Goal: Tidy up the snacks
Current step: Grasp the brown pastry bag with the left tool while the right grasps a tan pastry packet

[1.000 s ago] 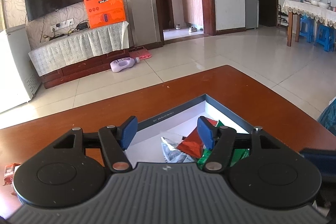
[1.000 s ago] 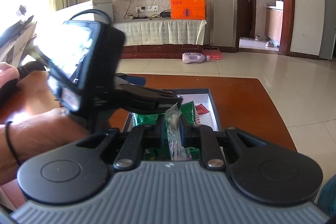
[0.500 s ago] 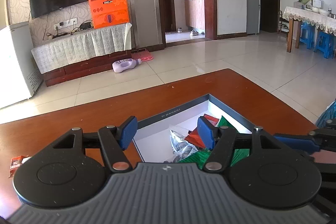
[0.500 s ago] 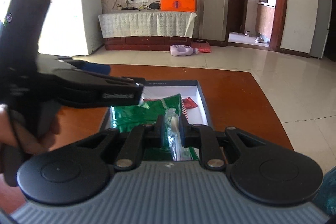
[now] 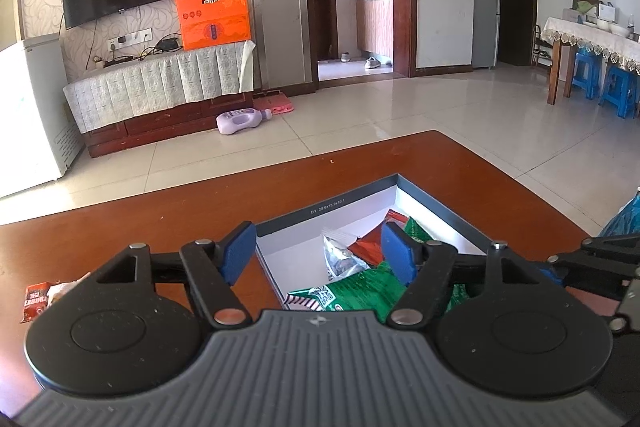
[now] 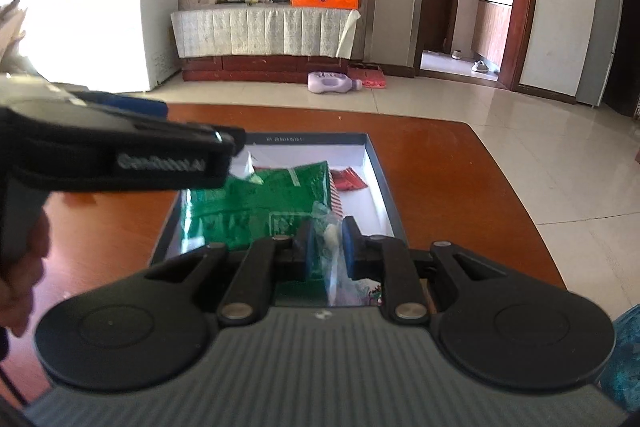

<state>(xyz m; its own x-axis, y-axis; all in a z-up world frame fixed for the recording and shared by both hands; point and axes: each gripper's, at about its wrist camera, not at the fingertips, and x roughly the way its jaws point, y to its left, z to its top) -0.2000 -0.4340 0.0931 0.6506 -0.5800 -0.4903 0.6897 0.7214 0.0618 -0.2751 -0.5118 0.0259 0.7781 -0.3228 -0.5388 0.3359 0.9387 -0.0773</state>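
A dark-rimmed white box point(image 5: 320, 211) point(image 6: 378, 175) lies on the brown table. Inside are a green packet point(image 5: 360, 287) point(image 6: 256, 203), a red packet point(image 5: 370, 247) point(image 6: 348, 181) and a clear packet point(image 5: 340, 261). My left gripper point(image 5: 318, 249) hangs over the box's near-left corner, jaws opening, nothing between them; in the right wrist view the left gripper point(image 6: 120, 155) crosses the box's left side. My right gripper point(image 6: 327, 237) is low over the box's near end, its jaws starting to open with a clear snack packet point(image 6: 326, 239) still upright between the pads.
A small red snack packet point(image 5: 36, 301) lies on the table to the left of the box. A blue bag point(image 5: 624, 219) point(image 6: 626, 351) sits off the table's right edge. A person's hand point(image 6: 24, 267) holds the left gripper. Tiled floor lies beyond the table.
The right gripper has sunk toward the box with the clear packet. The left gripper has drawn back and to the left off the box, and its jaws stand a little wider.
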